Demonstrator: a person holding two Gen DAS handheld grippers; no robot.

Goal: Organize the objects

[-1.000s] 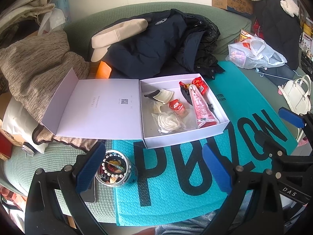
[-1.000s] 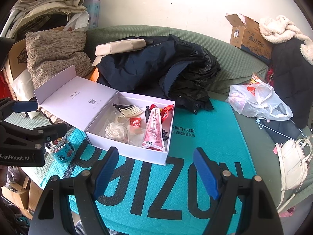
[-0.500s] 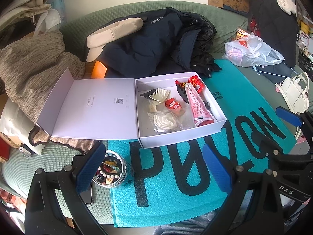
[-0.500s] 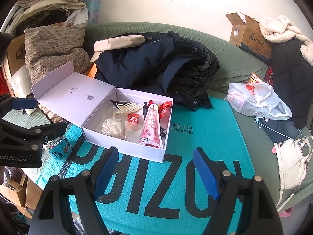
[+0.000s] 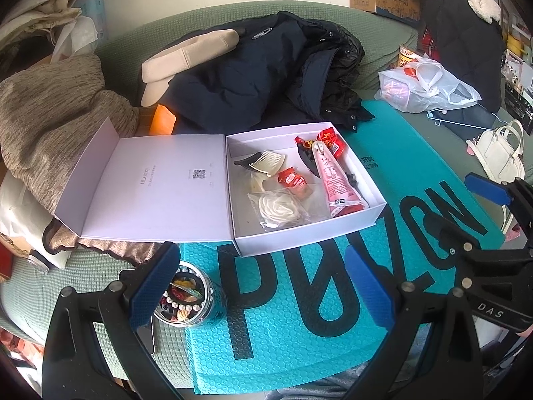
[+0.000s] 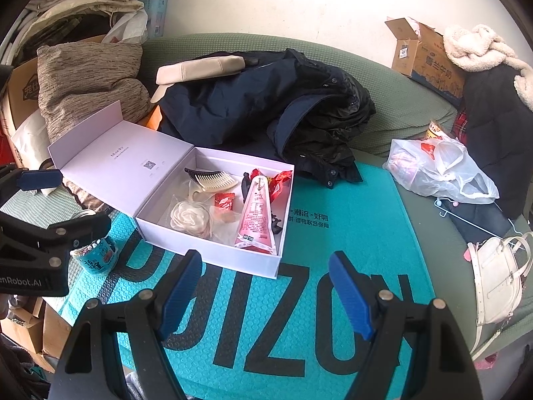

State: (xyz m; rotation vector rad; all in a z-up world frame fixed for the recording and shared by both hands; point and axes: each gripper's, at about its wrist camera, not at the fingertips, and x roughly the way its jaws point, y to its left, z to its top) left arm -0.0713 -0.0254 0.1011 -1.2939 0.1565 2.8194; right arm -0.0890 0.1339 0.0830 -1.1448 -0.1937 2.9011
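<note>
Teal mailer point(image 6: 299, 300) on green sofa point(image 6: 399, 106) (cluttered), open white box point(image 6: 213, 253), both jaws wide, empty

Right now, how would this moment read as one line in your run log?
left gripper: open, empty, beside bead jar | right gripper: open, empty, above teal mailer | white box: lid open, comb, pink tube inside

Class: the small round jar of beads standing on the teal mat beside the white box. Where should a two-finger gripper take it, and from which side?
Grip the jar across its round wall just below the open top, coming down from above: it stands upright and open, so level fingers likely keep the beads in.
</note>
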